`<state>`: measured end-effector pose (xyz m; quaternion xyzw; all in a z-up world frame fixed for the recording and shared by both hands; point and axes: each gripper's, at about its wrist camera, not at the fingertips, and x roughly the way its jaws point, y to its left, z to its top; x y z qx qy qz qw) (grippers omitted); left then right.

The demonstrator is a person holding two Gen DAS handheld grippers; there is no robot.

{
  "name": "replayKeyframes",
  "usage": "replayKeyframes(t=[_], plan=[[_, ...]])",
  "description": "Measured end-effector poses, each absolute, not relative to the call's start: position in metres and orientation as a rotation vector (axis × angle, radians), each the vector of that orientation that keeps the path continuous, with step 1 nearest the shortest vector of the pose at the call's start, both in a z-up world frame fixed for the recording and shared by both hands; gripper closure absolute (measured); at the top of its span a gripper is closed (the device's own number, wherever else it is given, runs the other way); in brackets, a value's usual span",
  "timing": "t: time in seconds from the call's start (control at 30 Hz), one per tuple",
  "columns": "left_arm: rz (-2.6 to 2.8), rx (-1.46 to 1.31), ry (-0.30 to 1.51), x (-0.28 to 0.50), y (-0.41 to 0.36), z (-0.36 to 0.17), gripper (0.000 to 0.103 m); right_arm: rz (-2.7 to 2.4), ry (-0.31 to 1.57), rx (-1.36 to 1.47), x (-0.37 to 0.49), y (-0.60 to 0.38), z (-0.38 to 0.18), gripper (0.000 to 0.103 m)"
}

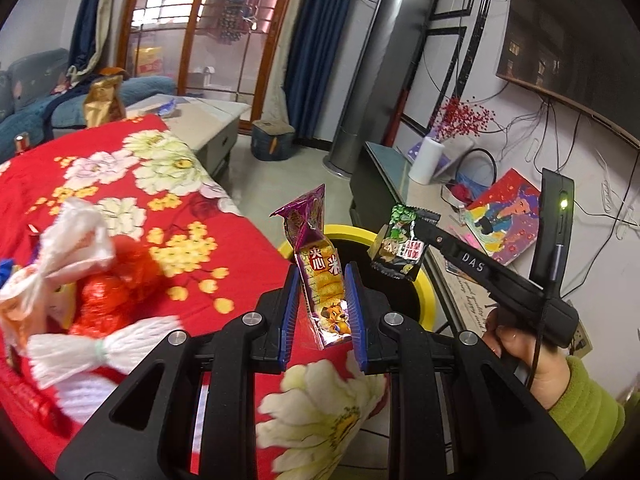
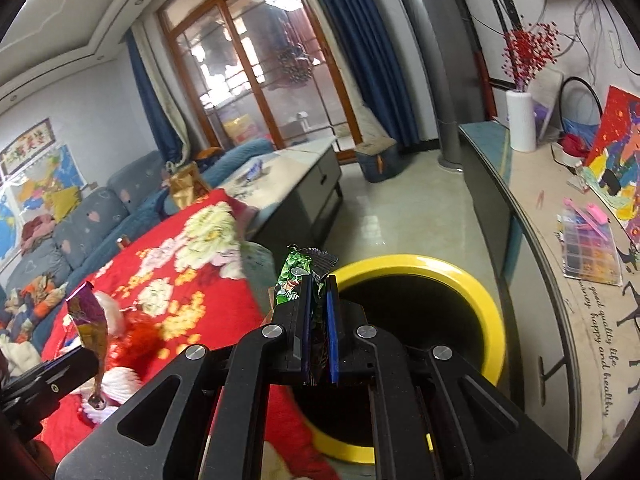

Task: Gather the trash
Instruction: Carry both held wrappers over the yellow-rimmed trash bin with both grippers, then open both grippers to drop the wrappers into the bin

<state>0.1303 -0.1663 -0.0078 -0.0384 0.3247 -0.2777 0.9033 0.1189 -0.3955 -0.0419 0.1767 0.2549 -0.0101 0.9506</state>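
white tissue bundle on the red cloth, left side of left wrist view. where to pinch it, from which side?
Judging by shape, grip the white bundle at its tied waist, where a greenish band cinches it narrow. Come from above, fingers straddling the band; the flared ends look too wide and loose to hold. The picture is motion-blurred there, so this is tentative.

My left gripper [image 1: 322, 308] is matt black plastic with bright metal pivot pins, and its fingers [image 1: 291, 312] carry ribbed blue pads. Between them I see the purple snack wrapper [image 1: 320, 276], a glossy, crinkled foil film. My right gripper [image 2: 319, 330] pinches the green-and-black wrapper [image 2: 294, 278], equally shiny and creased. The bin [image 2: 486, 308] has a smooth, glossy yellow rim that looks like plastic. The red floral cloth [image 1: 132, 184] looks soft and matt. On it lie white fringed yarn bundles [image 1: 80, 354] and a shiny red crinkled film piece [image 1: 98, 300]. The floor [image 2: 384, 216] is polished and reflective.
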Motion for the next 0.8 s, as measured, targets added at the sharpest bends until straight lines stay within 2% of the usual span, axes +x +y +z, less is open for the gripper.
replayKeyframes(t=[0.53,0.67,0.73,0.8], plan=[[-0.654,-0.061,0.779,0.168,-0.225,-0.050,0.085,-0.101,0.626,0.418,0.131,-0.441,-0.084,0.096],[-0.655,-0.058,0.808,0.177,-0.234,-0.063,0.084,-0.090,0.654,0.433,0.134,-0.448,-0.092,0.093],[-0.636,-0.057,0.820,0.181,-0.236,-0.069,0.074,-0.093,0.664,0.438,0.136,-0.448,-0.095,0.075],[-0.620,-0.072,0.814,0.182,-0.233,-0.070,0.061,-0.105,0.669,0.448,0.135,-0.450,-0.098,0.064]])
